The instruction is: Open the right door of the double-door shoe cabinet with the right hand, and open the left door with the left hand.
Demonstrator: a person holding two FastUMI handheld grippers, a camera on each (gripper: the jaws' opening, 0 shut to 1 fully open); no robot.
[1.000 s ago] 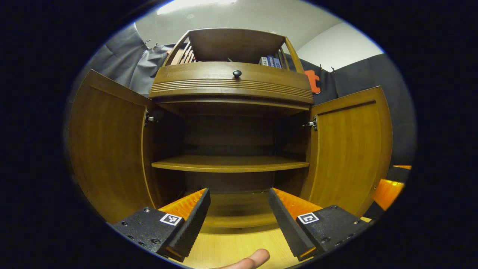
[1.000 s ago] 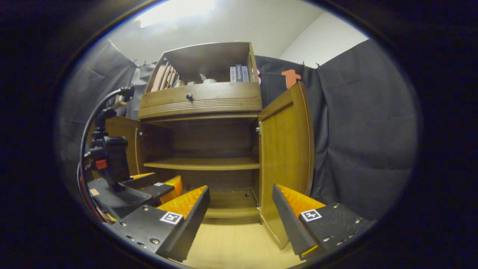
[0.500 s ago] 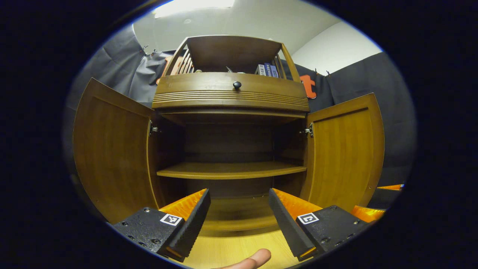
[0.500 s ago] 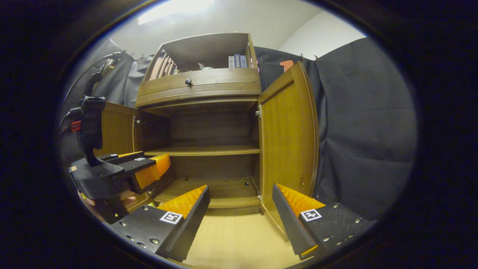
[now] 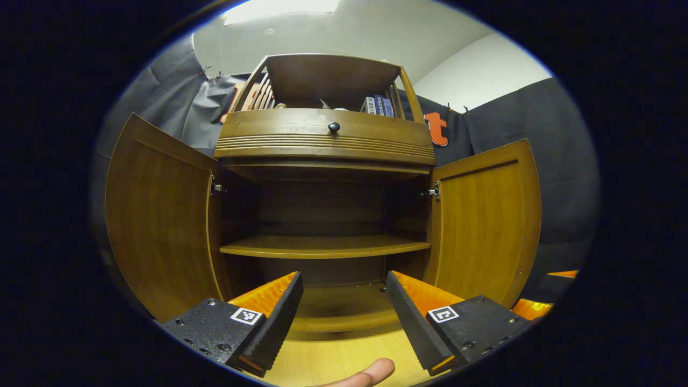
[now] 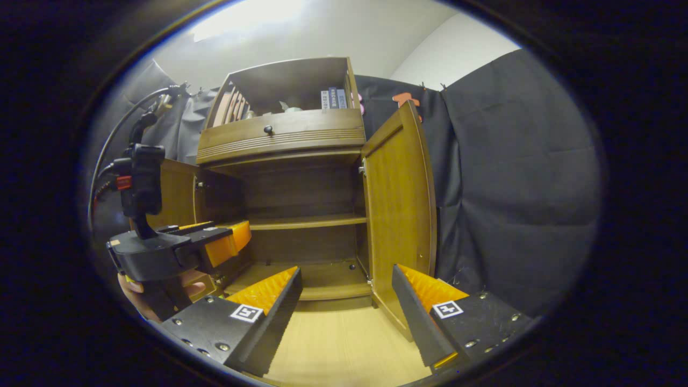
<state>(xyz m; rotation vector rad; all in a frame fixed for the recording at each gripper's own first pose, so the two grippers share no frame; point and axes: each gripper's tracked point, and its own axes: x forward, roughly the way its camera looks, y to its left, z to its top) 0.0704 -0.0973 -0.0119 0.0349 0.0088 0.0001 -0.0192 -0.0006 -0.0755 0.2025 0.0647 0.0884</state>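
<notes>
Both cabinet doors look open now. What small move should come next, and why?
Probably just draw both grippers back. The left door and right door stand wide open, and the left gripper and right gripper are open, holding nothing.

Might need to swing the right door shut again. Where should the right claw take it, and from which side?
Grip the right door by its free vertical edge, nearest the right claw, coming straight on from the front. The door stands wide open with that thin edge facing the claw; no knob shows on it.

No legible txt; book spines (image 5: pixel 379 105) too small to read.
</notes>
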